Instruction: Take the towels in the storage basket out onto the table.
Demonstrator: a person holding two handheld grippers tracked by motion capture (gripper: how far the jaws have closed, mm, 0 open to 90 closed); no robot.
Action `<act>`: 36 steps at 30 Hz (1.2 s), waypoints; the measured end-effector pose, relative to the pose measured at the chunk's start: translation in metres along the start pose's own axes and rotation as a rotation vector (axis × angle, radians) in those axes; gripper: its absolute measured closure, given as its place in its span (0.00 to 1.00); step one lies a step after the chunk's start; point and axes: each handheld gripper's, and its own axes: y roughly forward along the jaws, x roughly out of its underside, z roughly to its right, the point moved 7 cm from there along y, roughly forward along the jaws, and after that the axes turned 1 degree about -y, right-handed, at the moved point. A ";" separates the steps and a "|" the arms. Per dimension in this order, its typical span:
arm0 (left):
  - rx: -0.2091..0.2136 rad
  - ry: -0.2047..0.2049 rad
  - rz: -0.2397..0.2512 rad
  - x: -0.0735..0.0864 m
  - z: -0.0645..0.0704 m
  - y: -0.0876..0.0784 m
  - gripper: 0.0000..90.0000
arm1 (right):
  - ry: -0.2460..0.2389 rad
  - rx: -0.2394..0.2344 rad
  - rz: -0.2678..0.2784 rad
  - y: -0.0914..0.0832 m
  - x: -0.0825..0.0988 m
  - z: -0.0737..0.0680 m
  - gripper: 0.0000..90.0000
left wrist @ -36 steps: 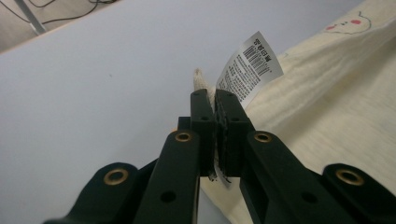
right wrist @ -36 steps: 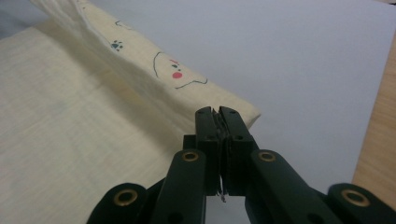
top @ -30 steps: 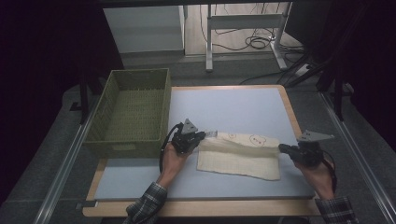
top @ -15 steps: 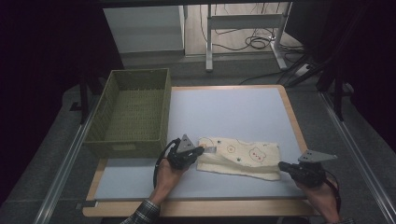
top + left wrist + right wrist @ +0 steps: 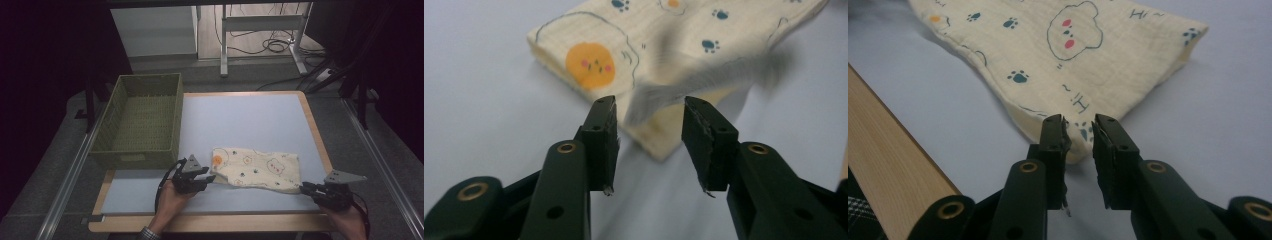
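**Both tongs let go, cloth lies flat between them**

The cloth (image 5: 256,169) sits on the surface (image 5: 240,120), folded into a long strip near the front edge, its long axis running left to right across the high view. The left tongs (image 5: 209,178) are at its left end, the right tongs (image 5: 303,186) at its right front corner. One pair at each end, so neither hand is clearly the nearer; the cloth lies straight between them.

Look along the left tongs (image 5: 650,122): the jaws have just been opening and now stand well apart. A blurred flap of cloth (image 5: 664,60) shows just beyond the gap, and the pads do not press on it. Released, by the look of it.

Over to the right tongs (image 5: 1079,131): these jaws have also just been opening, with a narrower gap. The cloth's (image 5: 1068,55) corner lies right at the tips, just ahead of the gap, and again nothing is pinched.

The green basket (image 5: 120,152) waits empty at the left, just beyond the left hand (image 5: 172,197). My read: if the strip gets another fold, it goes end to end along that long axis, and if it goes to the basket, the left side has the shorter trip.
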 end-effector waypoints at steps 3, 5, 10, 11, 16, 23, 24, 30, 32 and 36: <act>-0.017 -0.011 -0.012 0.004 -0.003 -0.005 0.61 | 0.003 0.017 0.008 -0.004 -0.002 0.005 0.80; -0.023 -0.026 -0.014 0.003 -0.007 -0.004 0.63 | 0.007 0.028 0.013 -0.005 -0.006 0.010 0.79; -0.056 -0.060 -0.036 -0.007 -0.017 0.002 0.69 | 0.000 0.039 0.021 0.004 -0.017 0.019 0.79; -0.064 -0.074 -0.038 -0.009 -0.019 0.002 0.69 | -0.003 0.041 0.021 0.006 -0.019 0.020 0.79; -0.075 -0.120 -0.022 -0.016 -0.030 0.006 0.70 | -0.016 0.050 0.015 0.016 -0.030 0.029 0.78; -0.087 -0.116 -0.009 -0.043 -0.045 0.035 0.73 | 0.011 0.053 0.030 0.032 -0.046 0.044 0.78; -0.088 -0.121 -0.008 -0.047 -0.048 0.039 0.73 | 0.012 0.057 0.030 0.035 -0.049 0.047 0.78; -0.102 -0.111 -0.050 -0.059 -0.058 0.062 0.71 | 0.037 0.064 0.009 0.056 -0.061 0.066 0.75; -0.100 -0.095 -0.074 -0.058 -0.058 0.069 0.75 | 0.041 0.062 -0.007 0.064 -0.060 0.069 0.75; -0.089 -0.062 -0.110 -0.054 -0.058 0.078 0.99 | 0.022 0.078 -0.057 0.073 -0.053 0.069 0.90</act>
